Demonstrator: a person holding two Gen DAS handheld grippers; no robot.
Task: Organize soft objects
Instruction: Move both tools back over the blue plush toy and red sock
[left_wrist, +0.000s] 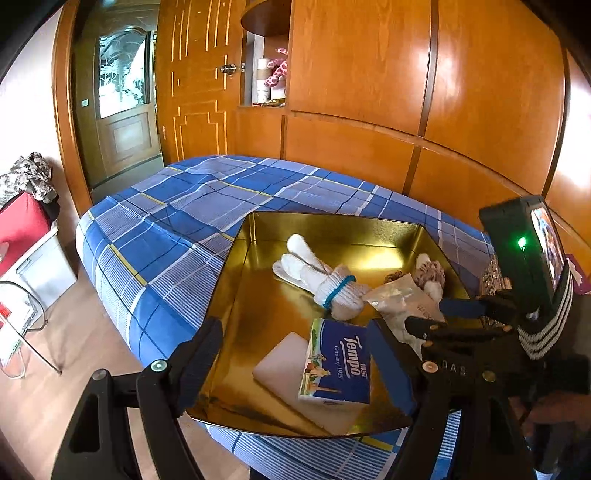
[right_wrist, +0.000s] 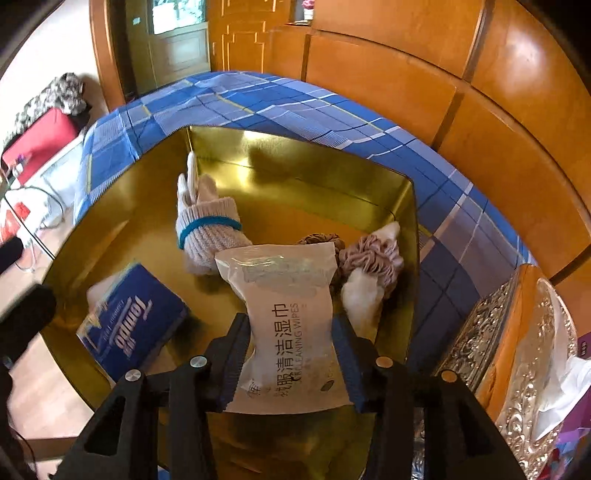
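While left jaws gape, right jaws pinch the wipes pack (right_wrist: 286, 317) over the tin (right_wrist: 295, 162).

a home bedroom: checked bed sheet (left_wrist: 177, 221), wooden wardrobe panels (left_wrist: 369, 74), panelled door (left_wrist: 192, 74).

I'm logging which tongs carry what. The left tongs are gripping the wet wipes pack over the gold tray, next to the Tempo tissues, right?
Not quite: the right tongs grip the wet wipes pack, as the right wrist view shows. The left tongs are open. The pack is over the gold tray, near the Tempo tissues.
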